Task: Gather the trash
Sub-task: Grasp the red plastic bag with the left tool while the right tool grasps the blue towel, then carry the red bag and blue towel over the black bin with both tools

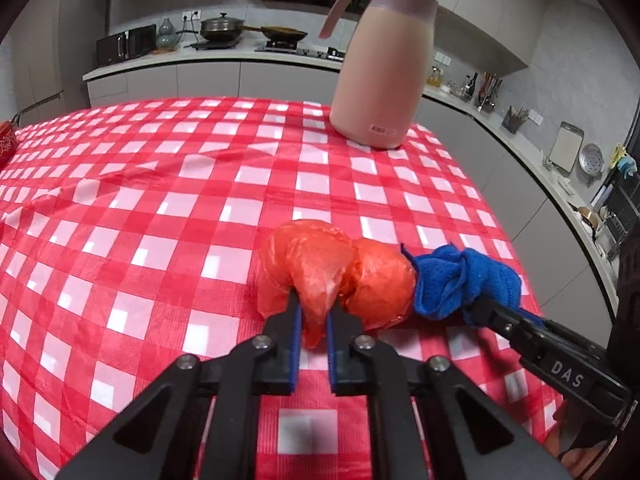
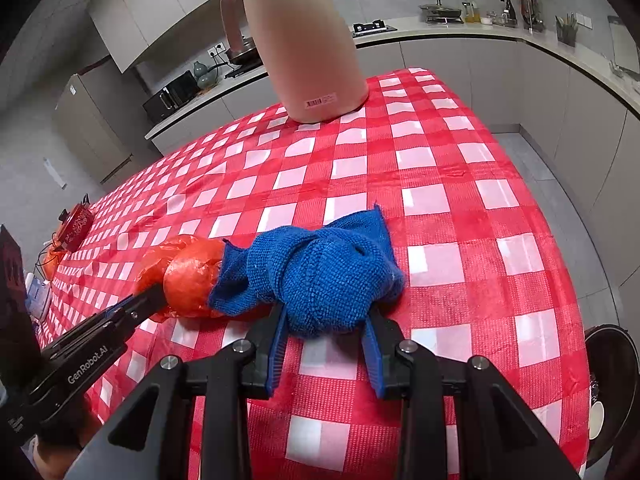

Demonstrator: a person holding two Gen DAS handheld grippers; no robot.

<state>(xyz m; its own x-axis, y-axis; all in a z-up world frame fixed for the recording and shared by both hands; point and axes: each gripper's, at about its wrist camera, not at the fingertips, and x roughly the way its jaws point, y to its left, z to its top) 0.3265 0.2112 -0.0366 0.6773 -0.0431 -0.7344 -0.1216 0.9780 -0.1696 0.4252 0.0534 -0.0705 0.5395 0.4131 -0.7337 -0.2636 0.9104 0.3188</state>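
While both of your grippers sit low over the table, the largest thing in view is the red-and-white checked tablecloth [image 1: 168, 208], which covers the whole tabletop and shows a few shallow creases. On its far side stands a tall pink thermos jug [image 1: 380, 68] with a curved handle and a small label near its base, upright and well apart from the work area. Behind it runs a grey kitchen counter [image 1: 224, 58] with a wok, a pan and a microwave.

Near the front edge of the table lie the two task items, touching end to end:
- blue microfibre cloth [image 2: 328, 276], bunched into a lump, on the right;
- crumpled orange plastic bag [image 1: 340, 272], on the left, one end pressed against the cloth.

Your right gripper [image 2: 326, 334] has its blue-padded fingers [image 2: 371, 354] closed round the lower part of the cloth lump — the fabric bulges out above them. Your left gripper [image 1: 314, 330] pinches a hanging fold of the orange bag between nearly closed pads; the rest of the bag rests on the tablecloth just ahead of the fingertips.

At the far left edge of the table sits a small red object [image 2: 76, 224], too small to identify.
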